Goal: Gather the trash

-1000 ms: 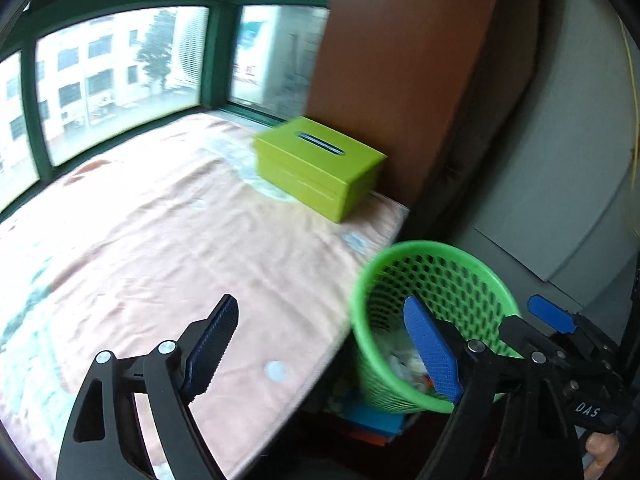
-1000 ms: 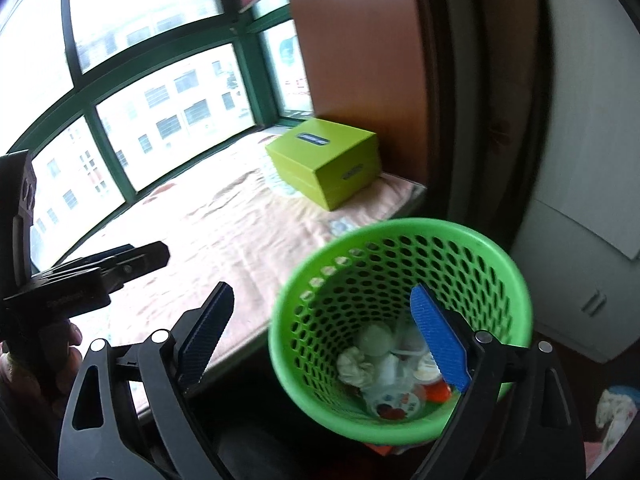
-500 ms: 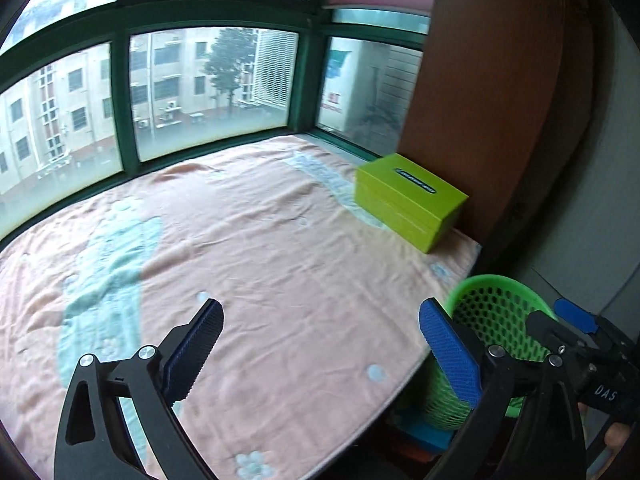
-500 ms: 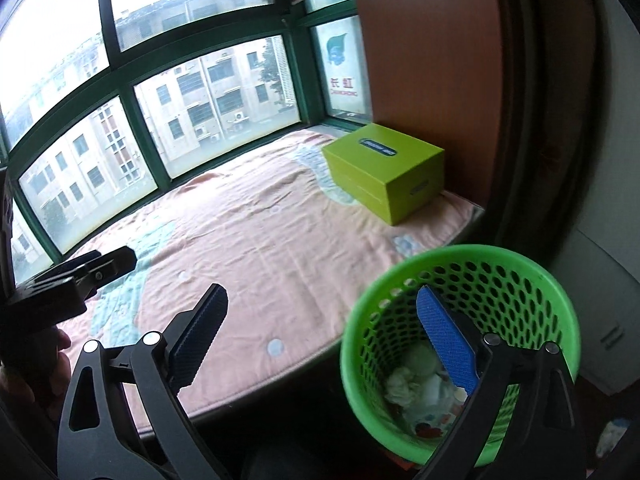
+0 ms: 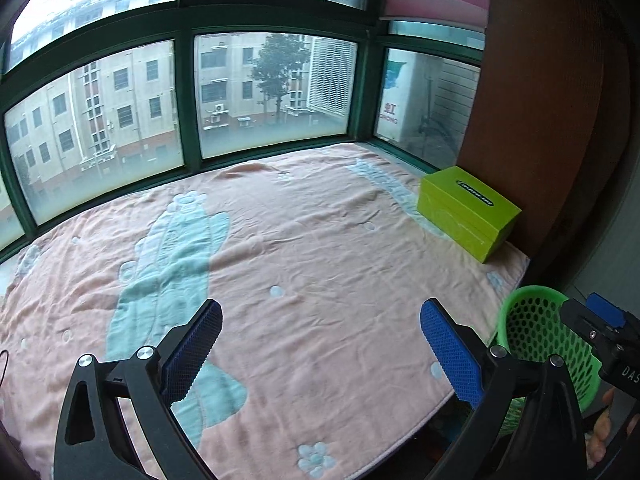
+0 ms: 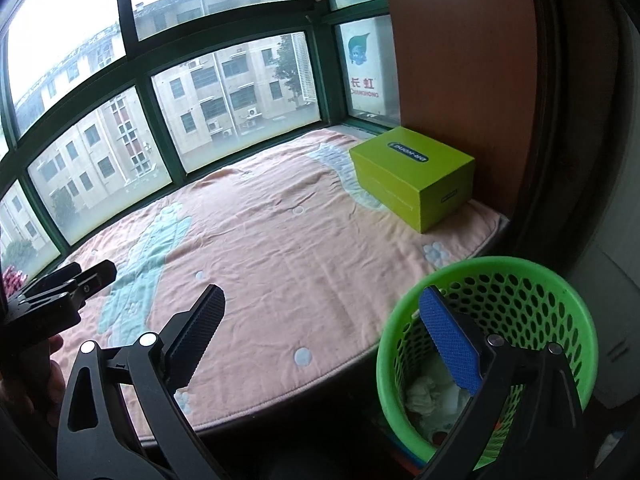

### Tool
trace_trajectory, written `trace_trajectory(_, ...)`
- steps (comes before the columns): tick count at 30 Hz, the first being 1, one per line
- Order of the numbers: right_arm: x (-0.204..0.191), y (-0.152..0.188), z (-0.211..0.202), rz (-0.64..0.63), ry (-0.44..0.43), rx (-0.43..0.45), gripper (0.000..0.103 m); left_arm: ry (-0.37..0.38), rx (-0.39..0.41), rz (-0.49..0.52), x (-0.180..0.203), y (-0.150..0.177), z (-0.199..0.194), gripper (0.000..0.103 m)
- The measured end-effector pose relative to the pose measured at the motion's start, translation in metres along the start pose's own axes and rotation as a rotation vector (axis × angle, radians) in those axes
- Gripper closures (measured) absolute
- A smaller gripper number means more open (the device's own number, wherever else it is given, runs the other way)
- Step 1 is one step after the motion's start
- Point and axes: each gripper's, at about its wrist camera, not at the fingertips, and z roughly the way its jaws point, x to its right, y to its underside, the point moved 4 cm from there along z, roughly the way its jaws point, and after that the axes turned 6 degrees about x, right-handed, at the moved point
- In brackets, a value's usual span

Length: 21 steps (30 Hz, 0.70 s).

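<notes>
A green mesh waste basket (image 6: 520,304) stands on the floor beside the bed's right edge, with crumpled white trash (image 6: 428,392) in its bottom. My right gripper (image 6: 322,300) hovers over the bed's edge and the basket's left rim; its jaws are opening, with nothing between them. My left gripper (image 5: 320,312) stands open and empty above the pink blanket (image 5: 300,260). In the left wrist view the basket (image 5: 528,332) shows at the lower right, partly behind the right gripper's black body (image 5: 600,328). No loose trash shows on the blanket.
A lime green box (image 6: 412,168) sits at the blanket's far right corner against a brown wooden panel (image 6: 460,60). Green-framed windows (image 5: 188,100) close off the far side. A hand holds the left gripper's body (image 6: 68,288) at the left.
Both views have swung up and left from the basket toward the bed and windows. Both grippers' jaws have spread wider. The basket has slid to the lower right of each view.
</notes>
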Motion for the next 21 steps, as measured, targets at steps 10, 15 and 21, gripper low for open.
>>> trace_trajectory(10,-0.011,0.0,0.004,-0.031,-0.004,0.009,0.005,-0.066,0.014,-0.027,-0.016,0.004,-0.01,0.007)
trace_trajectory(15,-0.013,-0.001,0.004,-0.031,-0.008,0.012,0.005,-0.081,0.016,-0.045,-0.021,0.003,-0.014,0.007)
trace_trajectory(21,-0.012,-0.002,0.003,-0.029,-0.005,0.021,0.005,-0.094,0.014,-0.06,-0.025,0.005,-0.015,0.007)
